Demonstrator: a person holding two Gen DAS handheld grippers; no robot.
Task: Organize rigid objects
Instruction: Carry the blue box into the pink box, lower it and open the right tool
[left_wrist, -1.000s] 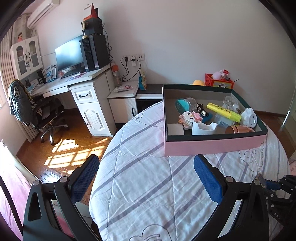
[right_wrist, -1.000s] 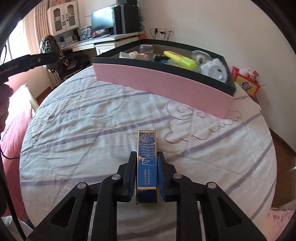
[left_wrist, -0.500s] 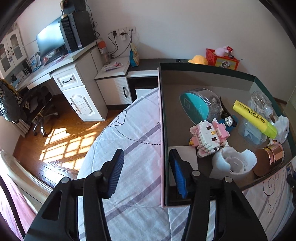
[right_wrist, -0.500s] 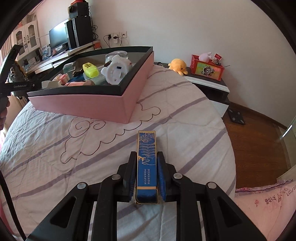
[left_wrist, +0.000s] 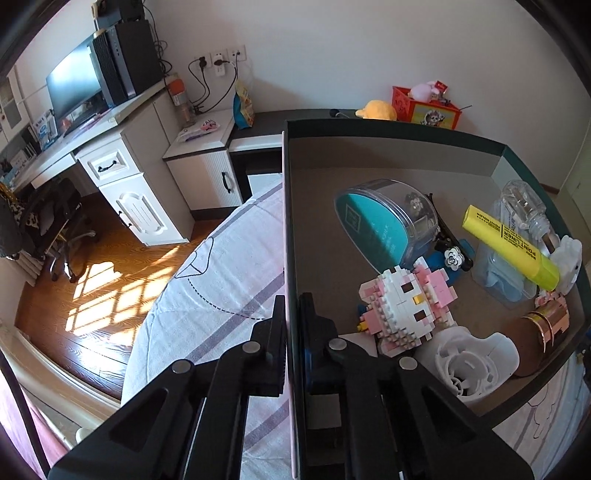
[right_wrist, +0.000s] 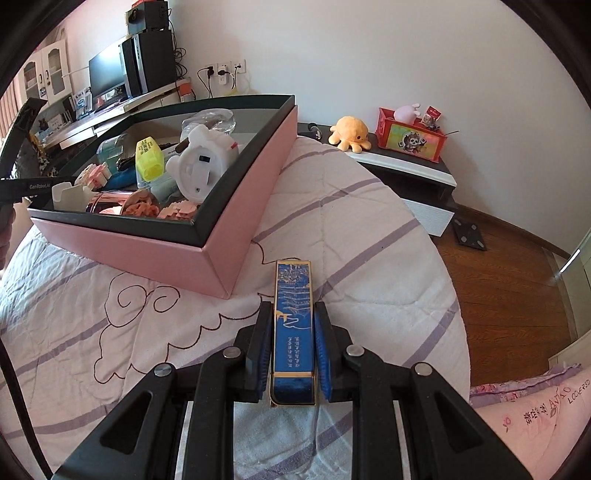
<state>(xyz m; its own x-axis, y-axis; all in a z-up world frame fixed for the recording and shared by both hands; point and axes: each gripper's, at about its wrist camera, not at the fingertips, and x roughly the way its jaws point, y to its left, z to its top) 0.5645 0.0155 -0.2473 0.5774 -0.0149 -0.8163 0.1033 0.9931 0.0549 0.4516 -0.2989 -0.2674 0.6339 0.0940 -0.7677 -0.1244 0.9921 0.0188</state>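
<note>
Blue case (right_wrist: 294, 325) clenched between the pads of the right tool (right_wrist: 293, 345), low in the frame's centre, long axis running straight up the frame, far end toward the pink box (right_wrist: 236, 236) at upper left. Left tool (left_wrist: 291, 332) just closed, pinching the box's left wall (left_wrist: 289, 229). Beneath, a striped bed cover (right_wrist: 369, 236); wood floor (right_wrist: 509, 288) at right.

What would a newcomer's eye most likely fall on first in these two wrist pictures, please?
Probably the pink box on the striped bedspread, crowded with small things such as a yellow highlighter and a pink-and-white brick cat. Next, the left tongs, which have just been closing, pinch the box's near wall. Finally, the right tongs grip a slim blue and gold case above the bedspread, beside the box's corner.
</note>
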